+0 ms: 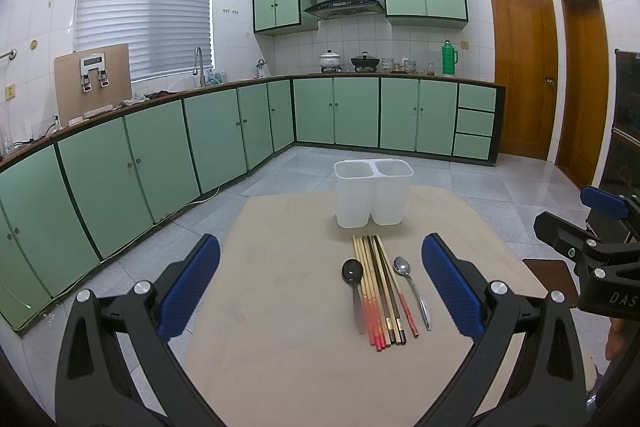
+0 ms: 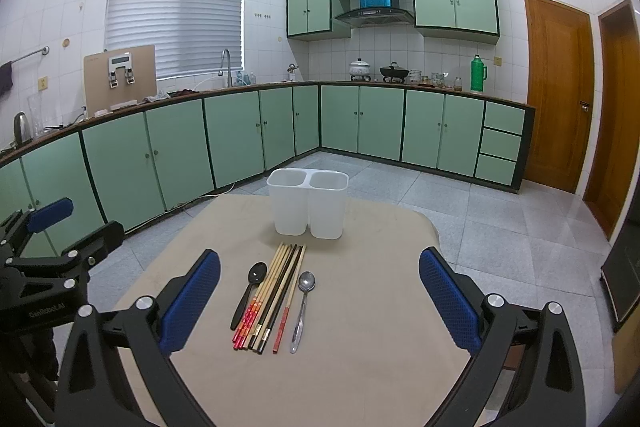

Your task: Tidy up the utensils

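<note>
the chopsticks (image 2: 276, 297) lay bunched side by side near the middle of the bench (image 2: 360, 379), a black spoon (image 2: 250, 293) just to their left and a steel spoon (image 2: 302, 309) just to their right, all just in front of the white two-compartment holder (image 2: 308, 203), whose visible rims showed nothing inside. i held my left claw (image 1: 320, 287) and right claw (image 2: 320, 295) above the near edge of the bench, both spread wide and gripping nothing. i judged the bunching the main risk: closing on one stick could drag or scatter its neighbours, and thin round sticks could roll toward the bench edge. a tilted stick might catch the holder's rim, and the light plastic holder looked easy to nudge or tip. the two claws, near each other, could collide.
</note>
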